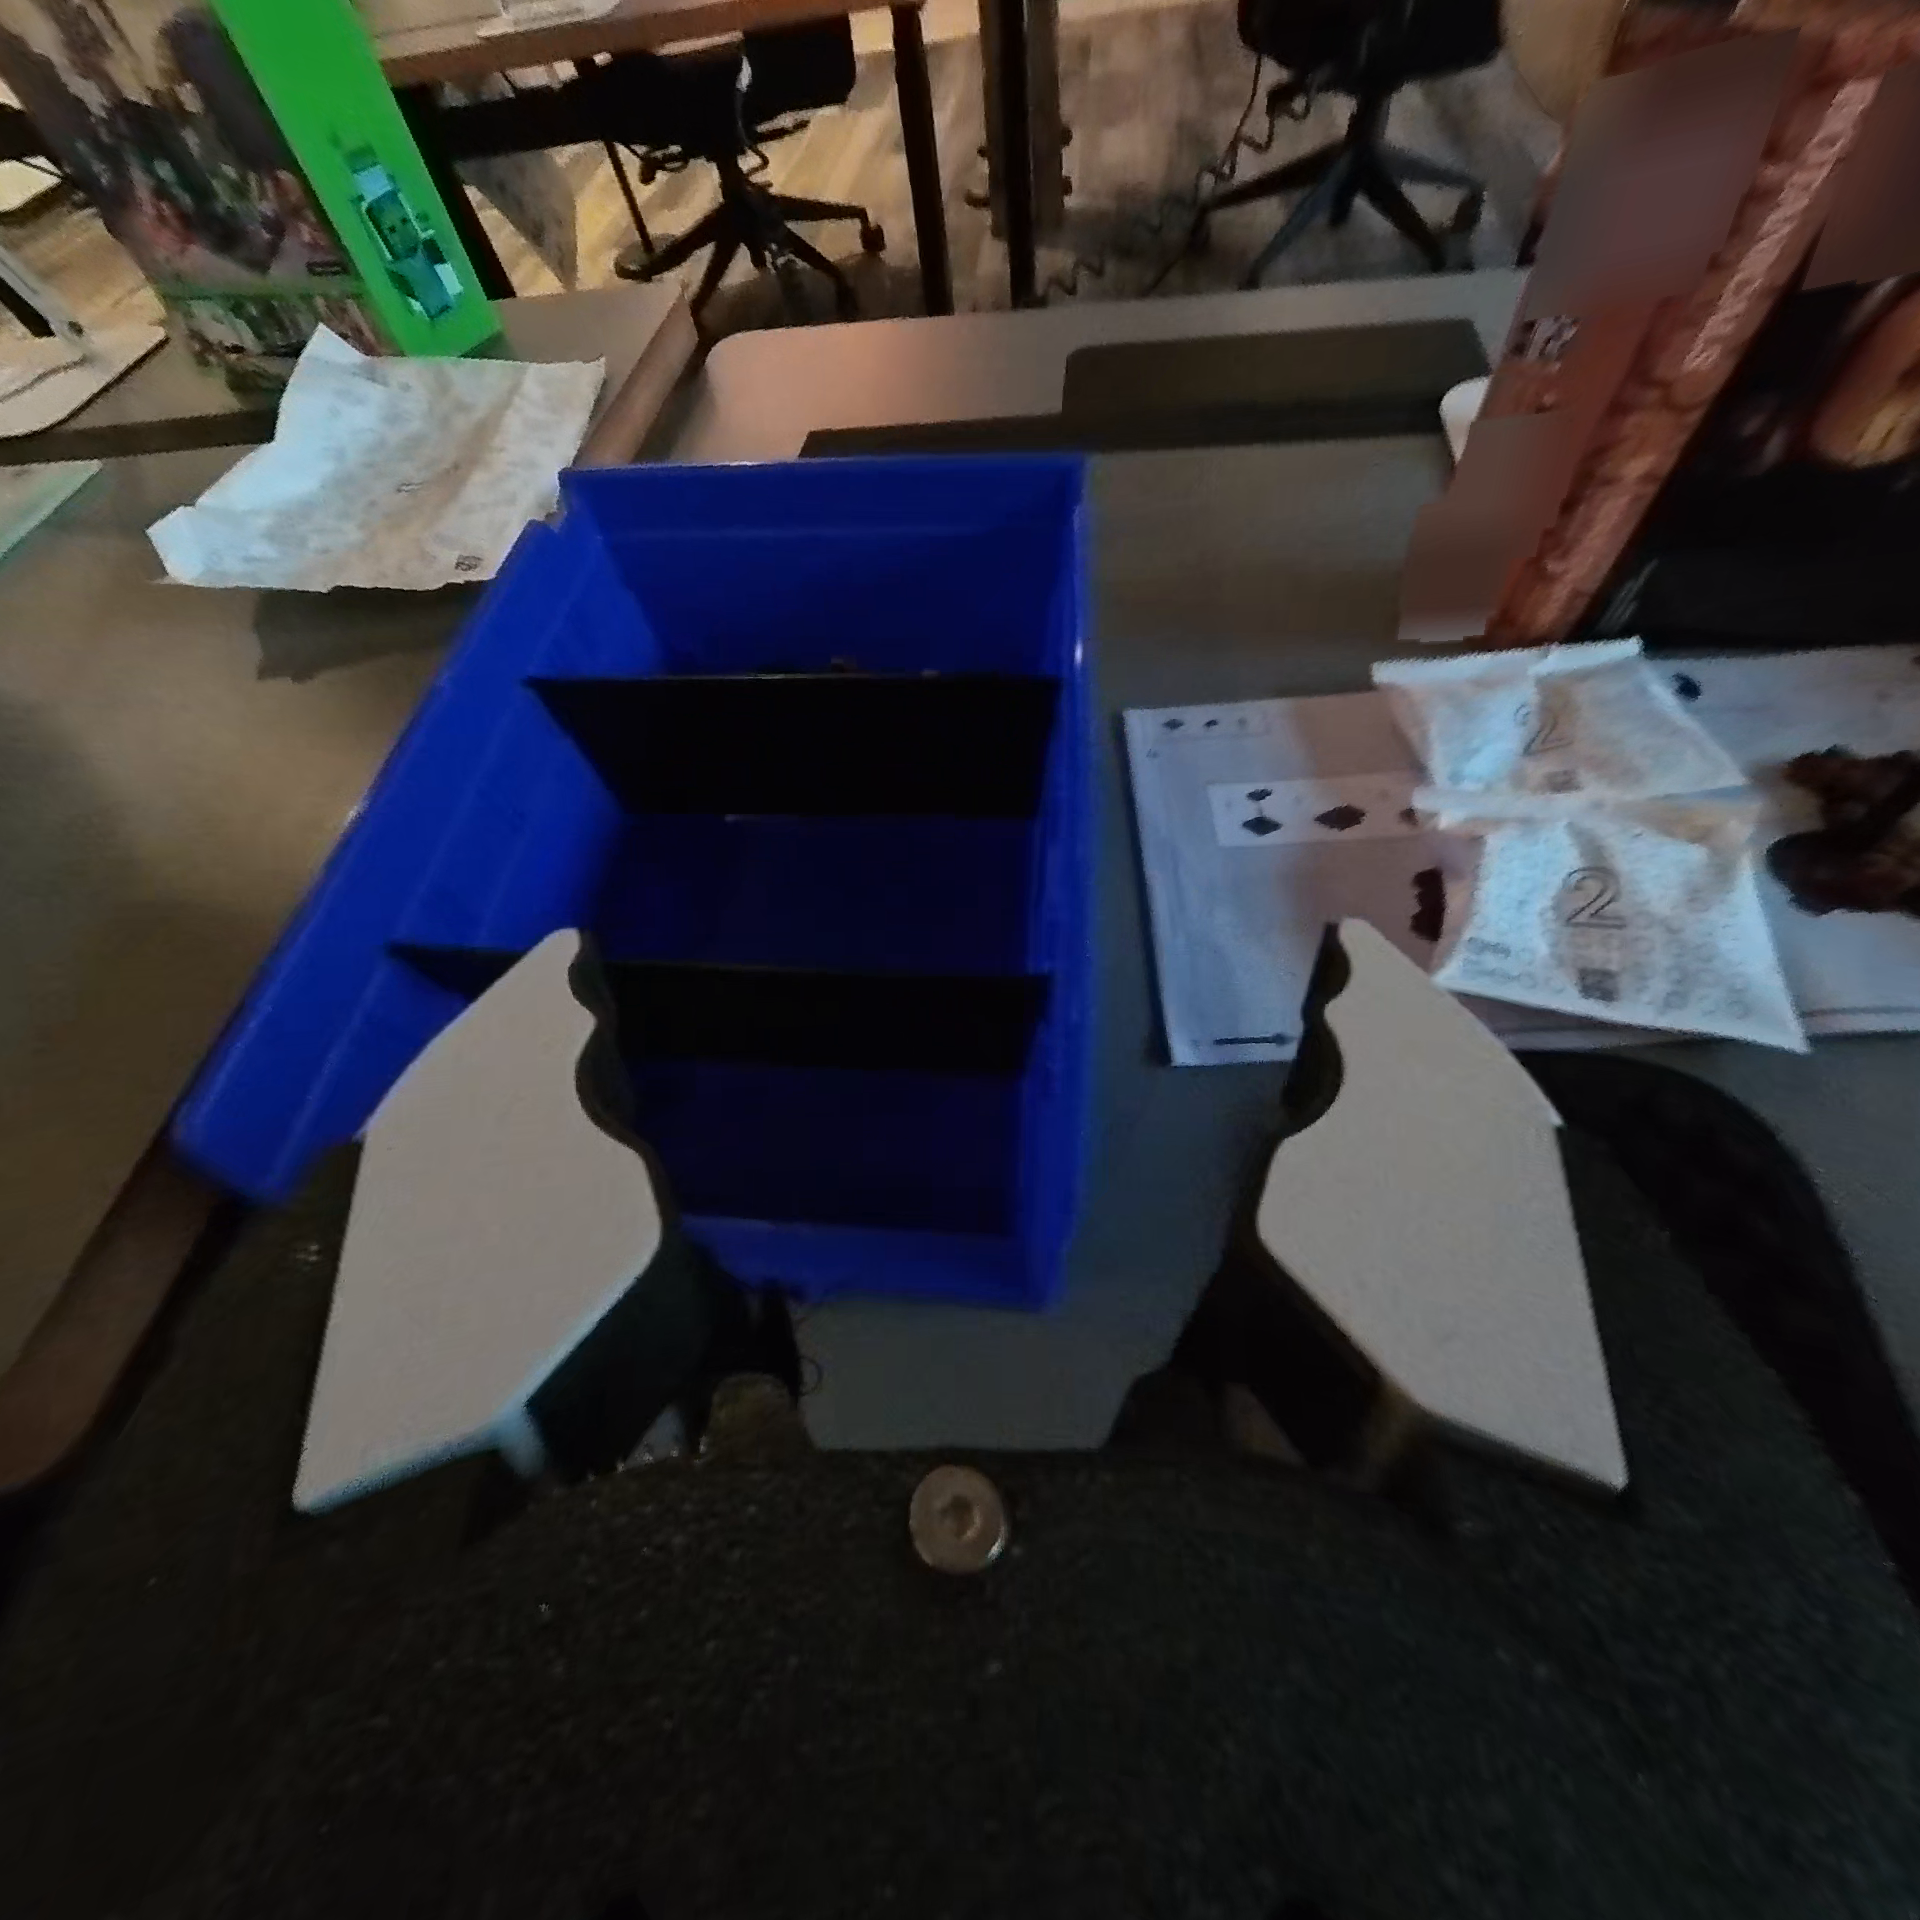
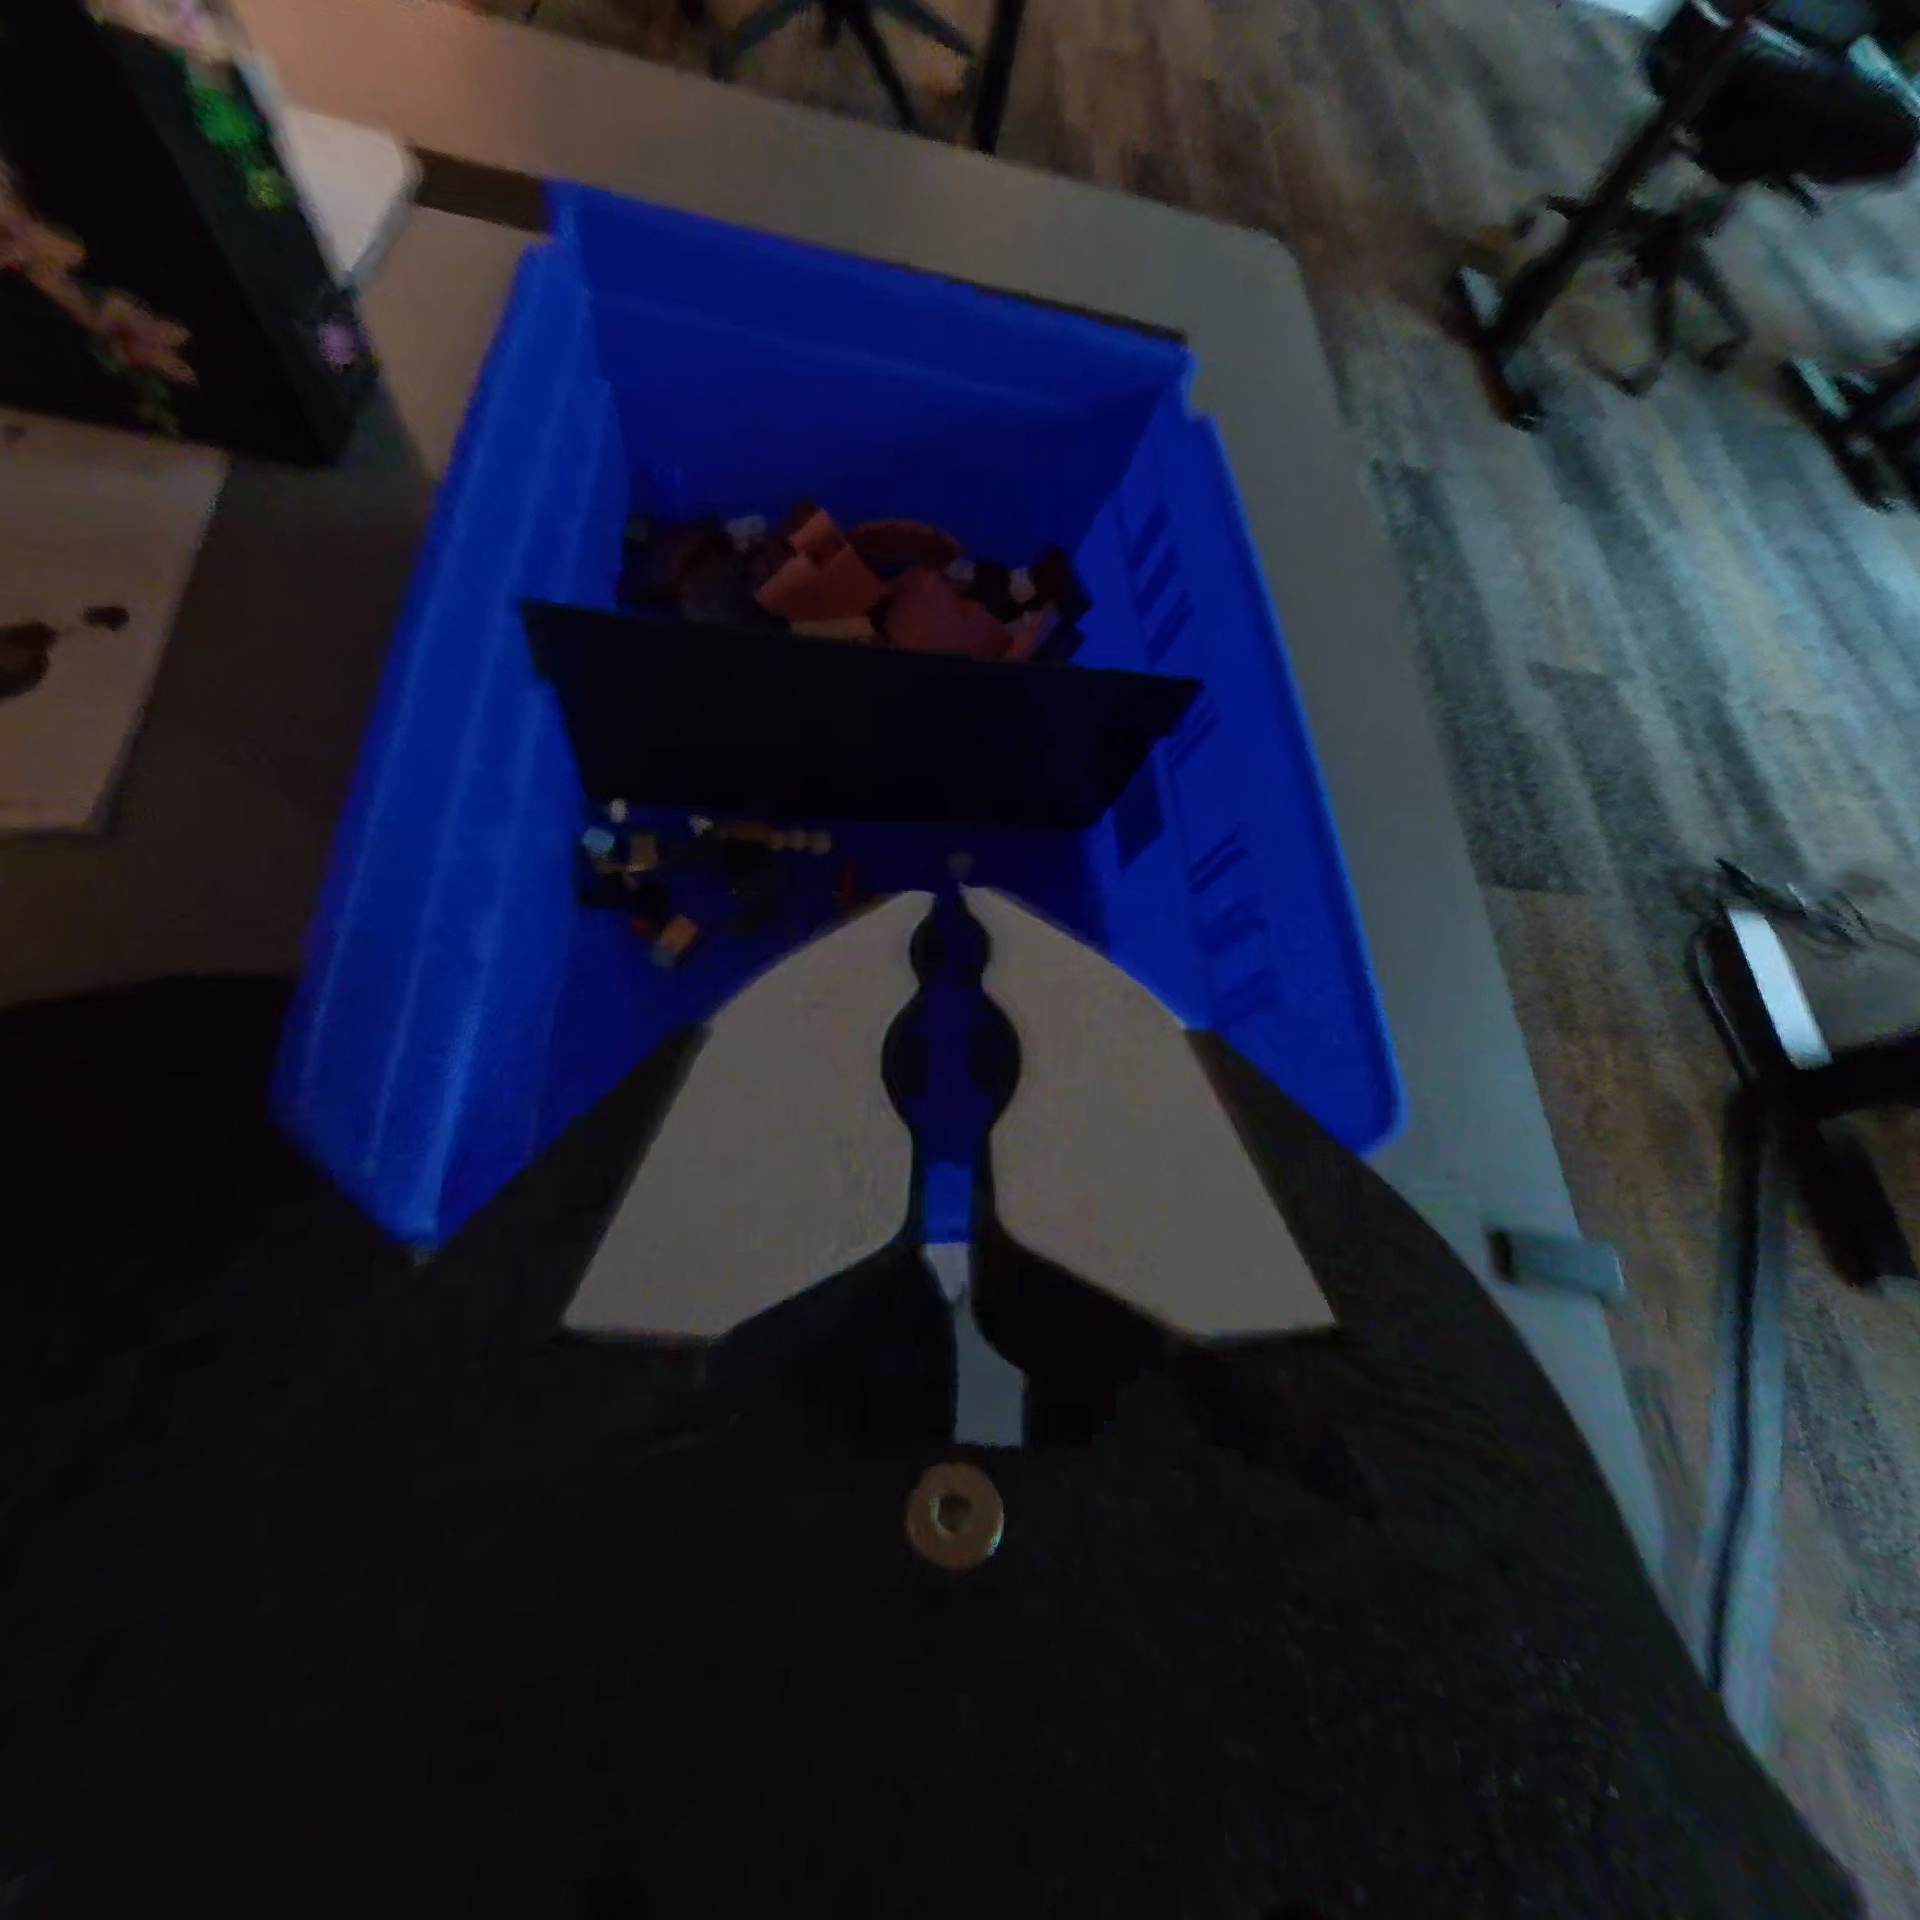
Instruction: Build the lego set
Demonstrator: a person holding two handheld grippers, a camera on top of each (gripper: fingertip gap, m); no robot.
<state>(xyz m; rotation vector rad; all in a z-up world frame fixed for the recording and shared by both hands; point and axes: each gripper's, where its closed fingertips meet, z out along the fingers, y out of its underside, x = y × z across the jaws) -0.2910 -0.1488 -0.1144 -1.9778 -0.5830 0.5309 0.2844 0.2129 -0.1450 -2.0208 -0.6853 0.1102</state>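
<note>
1. Blue plastic bin point(image 1: 831, 540) is the landmark, sitting on a grey table point(image 1: 1226, 582), split by black dividers point(image 1: 821, 743) into compartments.
2. Nearest first: left gripper point(image 1: 956, 940) hovers over the bin's near end, jaws spread wide w/ nothing between them. One finger point(image 1: 499, 1132) sits over the bin's near-left corner; the other is off the bin's right side, over bare table.
3. Right gripper point(image 2: 958, 894) is above the bin too, tips pointing down into a compartment just short of a black divider point(image 2: 852, 743). Jaws together, tips meeting. Can't make out anything pinched there; too blurred to say more.
4. Just left of those tips, on the bin floor: scatter of small dark bricks point(image 2: 675, 883), a few tan and orange bits among them.
5. Beyond that divider, next compartment: heap of brown and reddish bricks point(image 2: 852, 582).
6. Right of the bin, on the table: open instruction booklet point(image 1: 1268, 862) w/ two white numbered bags point(image 1: 1600, 894) lying on it.
7. Left of the bin, farther back: crumpled white bag point(image 1: 384, 478), flat on the table.
8. Far left behind that: green box point(image 1: 343, 177) standing upright. Far right of the bin: tall printed box point(image 1: 1704, 364).
9. Past the table: office chairs point(image 1: 748, 166) and desk legs.
</note>
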